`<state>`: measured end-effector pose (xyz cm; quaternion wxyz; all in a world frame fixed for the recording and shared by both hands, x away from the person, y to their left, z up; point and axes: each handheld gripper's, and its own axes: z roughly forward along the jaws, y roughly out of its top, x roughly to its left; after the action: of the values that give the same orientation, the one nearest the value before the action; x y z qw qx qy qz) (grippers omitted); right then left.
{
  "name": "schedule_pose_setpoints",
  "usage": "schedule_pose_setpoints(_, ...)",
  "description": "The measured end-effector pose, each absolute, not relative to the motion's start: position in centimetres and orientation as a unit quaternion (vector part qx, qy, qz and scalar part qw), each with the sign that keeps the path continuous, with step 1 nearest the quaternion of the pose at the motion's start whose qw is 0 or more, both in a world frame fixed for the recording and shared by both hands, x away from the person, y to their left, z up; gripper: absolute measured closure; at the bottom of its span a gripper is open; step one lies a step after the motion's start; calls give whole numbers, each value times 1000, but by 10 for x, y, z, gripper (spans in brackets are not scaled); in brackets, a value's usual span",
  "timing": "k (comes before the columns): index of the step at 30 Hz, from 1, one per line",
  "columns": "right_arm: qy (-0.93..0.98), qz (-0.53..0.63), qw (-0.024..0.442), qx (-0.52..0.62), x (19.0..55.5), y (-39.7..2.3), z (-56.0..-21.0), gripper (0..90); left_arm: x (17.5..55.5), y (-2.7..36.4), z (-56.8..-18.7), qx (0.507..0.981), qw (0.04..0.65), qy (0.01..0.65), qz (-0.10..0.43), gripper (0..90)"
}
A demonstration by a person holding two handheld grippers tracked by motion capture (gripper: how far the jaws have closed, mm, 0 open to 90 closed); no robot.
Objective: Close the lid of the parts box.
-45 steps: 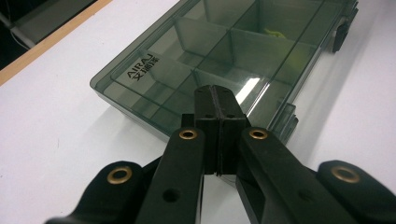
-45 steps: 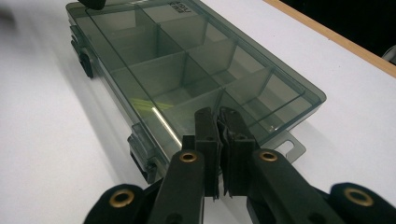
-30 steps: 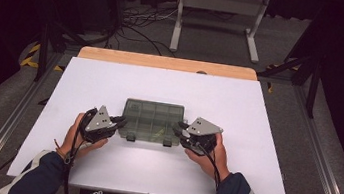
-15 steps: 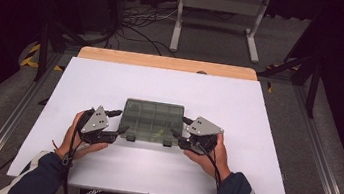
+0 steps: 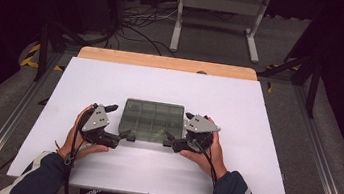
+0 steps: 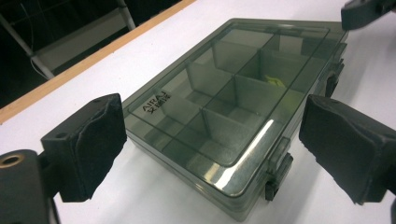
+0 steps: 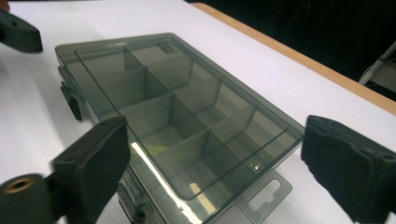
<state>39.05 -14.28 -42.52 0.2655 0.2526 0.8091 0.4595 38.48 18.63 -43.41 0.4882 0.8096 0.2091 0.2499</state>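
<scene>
Two grippers flanking one smoky clear compartment box (image 5: pixel 153 119) at table (image 5: pixel 258 118) centre-front, lid shut, flat on white surface. Left gripper (image 5: pixel 117 121) at box's left end, jaws wide apart, just been opening, nothing clamped; box corner sits between the pads (image 6: pixel 88 144) in left gripper view, pads clear of plastic. Right gripper (image 5: pixel 178 128) at box's right end, jaws likewise spread, just been opening, pads (image 7: pixel 93 163) off the box. Hang tab (image 7: pixel 268 191) poking out at right end (near right gripper). Two dark latches (image 6: pixel 275 175) along the near long side, look snapped down, hard to confirm through glare. Dividers visible through lid, several cells; small yellowish item (image 6: pixel 275 81) in one cell toward right end, too blurry to identify. Embossed lettering on lid near left end. Hands (image 5: pixel 74 137) resting on table behind each gripper. Wooden edge strip (image 5: pixel 164 62) along far table side.
</scene>
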Motion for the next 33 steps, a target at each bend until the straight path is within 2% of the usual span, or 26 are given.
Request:
schedule_pose_setpoints(4, 806, 459, 277, 249, 390, -141, -423, 67, 385, 186, -434, 816, 482, 198, 250, 44)
schedule_pose_setpoints(15, 800, 464, 289, 248, 384, -146, -415, 74, 378, 188, -426, 810, 483, 191, 272, 38)
schedule_pose_setpoints(33, 802, 444, 316, 247, 376, -164, -406, 78, 368, 193, -421, 816, 481, 171, 272, 40)
